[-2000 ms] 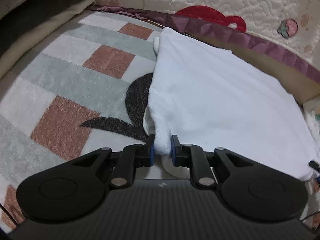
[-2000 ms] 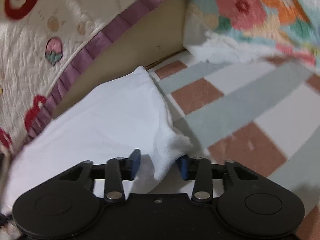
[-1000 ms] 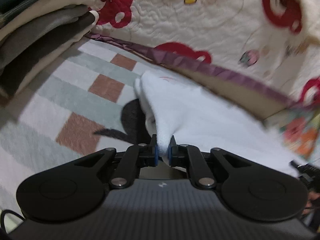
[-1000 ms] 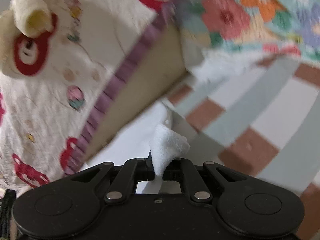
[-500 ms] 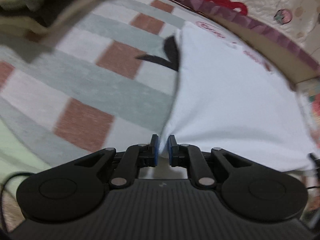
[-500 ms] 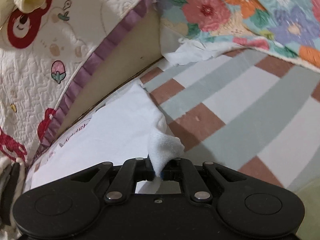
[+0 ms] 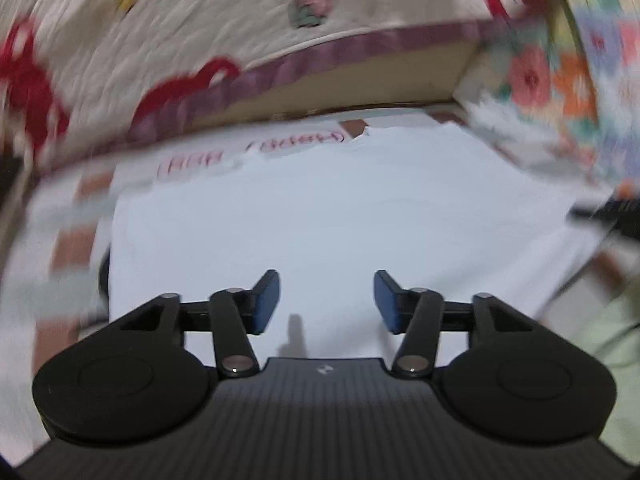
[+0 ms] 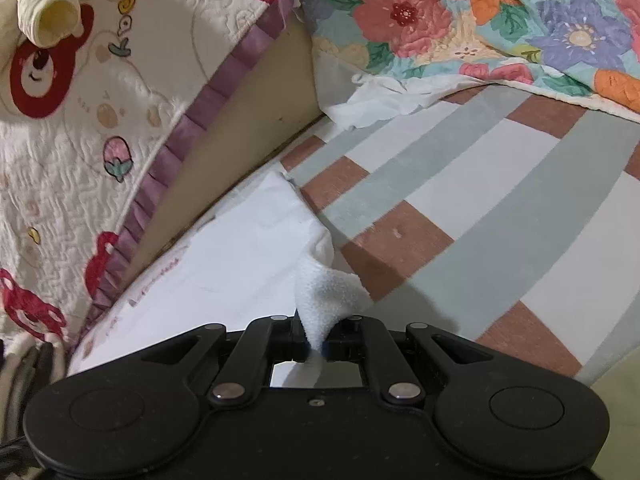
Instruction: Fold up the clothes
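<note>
Left gripper (image 7: pixel 326 306) spread wide, blue pads (image 7: pixel 266 306) apart and empty, poised just over the near part of the white garment (image 7: pixel 320 216). Ahead of it, the cloth lying flat, red lettering (image 7: pixel 256 152) near the far edge, blurred past reading. Beyond that, a quilt with red bears (image 7: pixel 160 40) and purple trim; off to the far right, a floral blanket (image 7: pixel 560 72).

Right gripper (image 8: pixel 316 346) pinched tight on a bunched corner of the same white garment (image 8: pixel 240 256), a tuft poking up between the fingers. Left and forward, the rest spread on the checked rug (image 8: pixel 480 216). Farther up, floral blanket (image 8: pixel 480 20) at right, bear quilt (image 8: pixel 100 100) at left.
</note>
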`<act>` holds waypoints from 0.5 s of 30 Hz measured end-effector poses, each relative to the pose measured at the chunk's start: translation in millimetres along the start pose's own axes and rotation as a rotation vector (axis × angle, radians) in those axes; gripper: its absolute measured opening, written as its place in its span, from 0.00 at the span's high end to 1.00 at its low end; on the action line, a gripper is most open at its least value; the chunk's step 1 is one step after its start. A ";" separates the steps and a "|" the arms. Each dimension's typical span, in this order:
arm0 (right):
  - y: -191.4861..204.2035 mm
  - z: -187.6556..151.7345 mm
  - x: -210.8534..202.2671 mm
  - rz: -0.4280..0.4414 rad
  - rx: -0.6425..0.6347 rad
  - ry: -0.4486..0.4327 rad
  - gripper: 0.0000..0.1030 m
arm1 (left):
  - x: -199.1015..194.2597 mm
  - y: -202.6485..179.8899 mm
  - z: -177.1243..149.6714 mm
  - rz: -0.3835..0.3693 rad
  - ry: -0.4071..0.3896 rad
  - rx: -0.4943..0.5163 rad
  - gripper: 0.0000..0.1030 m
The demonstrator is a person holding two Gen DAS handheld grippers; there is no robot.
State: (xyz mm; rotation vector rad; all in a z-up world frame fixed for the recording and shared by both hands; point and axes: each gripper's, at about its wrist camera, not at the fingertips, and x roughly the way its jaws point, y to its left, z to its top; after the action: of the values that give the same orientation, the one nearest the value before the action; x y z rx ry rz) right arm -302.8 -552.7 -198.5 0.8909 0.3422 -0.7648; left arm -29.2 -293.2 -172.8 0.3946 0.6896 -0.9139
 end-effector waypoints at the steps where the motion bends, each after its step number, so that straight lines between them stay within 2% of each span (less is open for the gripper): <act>1: 0.6 2.5 -1.6 0.029 0.025 -0.006 0.93 | 10.7 -11.0 -1.1 0.016 0.001 0.046 0.46; 2: 1.2 5.0 -3.1 0.058 0.051 -0.012 0.93 | 20.4 -20.0 -2.6 0.018 0.009 0.077 0.46; 5: 3.1 12.4 -7.8 0.144 0.126 -0.030 0.93 | 35.8 -14.7 -13.8 -0.181 0.141 -0.076 0.45; 8: 11.6 18.7 -7.9 0.180 0.111 -0.023 0.93 | 35.9 -23.1 -22.6 -0.174 0.129 -0.030 0.45; 10: 21.1 20.6 -6.7 0.214 0.100 -0.011 0.92 | 33.6 -26.8 -24.4 -0.172 0.131 -0.031 0.44; 13: 58.2 23.9 -0.7 0.301 0.036 0.029 0.92 | 33.7 -26.2 -24.8 -0.188 0.137 -0.071 0.43; 15: 83.0 26.1 3.2 0.358 -0.007 0.055 0.92 | 35.1 -30.2 -25.6 -0.181 0.135 -0.050 0.34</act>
State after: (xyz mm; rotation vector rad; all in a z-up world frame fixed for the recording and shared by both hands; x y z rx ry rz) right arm -241.6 -542.5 -137.4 0.9365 0.2243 -0.4090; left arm -49.0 -315.8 -216.4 0.3557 0.8813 -1.0451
